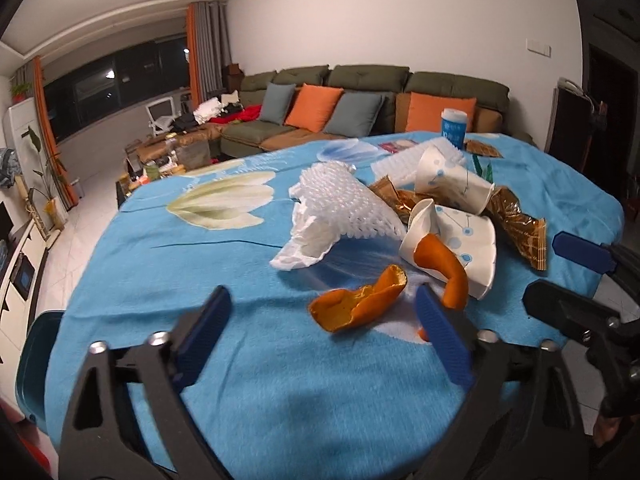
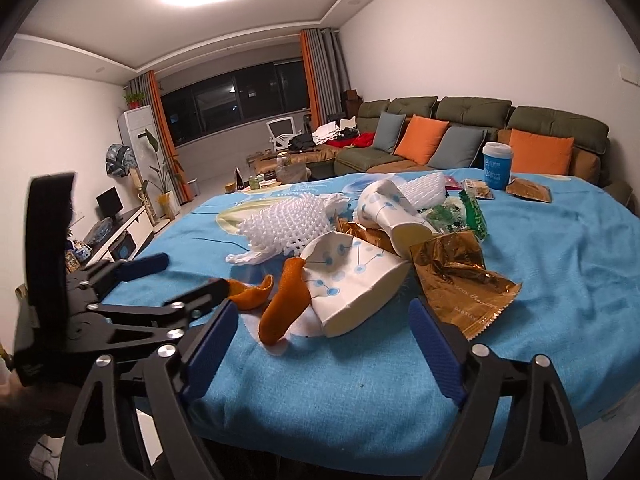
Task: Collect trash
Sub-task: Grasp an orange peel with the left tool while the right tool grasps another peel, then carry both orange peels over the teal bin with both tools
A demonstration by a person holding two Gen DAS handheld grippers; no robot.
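- Nothing is collected yet: all the trash sits in a loose heap on the blue tablecloth (image 2: 540, 280), and no bin or bag is in sight.
- The left gripper (image 1: 320, 328) hovers at the table's near edge, jaws spread and empty, an orange peel (image 1: 356, 304) lying on the cloth ahead between its fingers.
- The right gripper (image 2: 320, 332) is spread and empty too, aimed at the nearest crushed paper cup (image 2: 356, 284).
- Count: two crushed paper cups, the second (image 2: 388, 212) further back.
- Two orange peel pieces, one (image 2: 284, 300) against the near cup.
- At least two white foam nets (image 2: 284, 220).
- Several gold wrappers (image 2: 460, 276), exact number unclear.
- One green wrapper (image 2: 472, 216).
- One upright blue cup (image 2: 497, 166) at the far edge.
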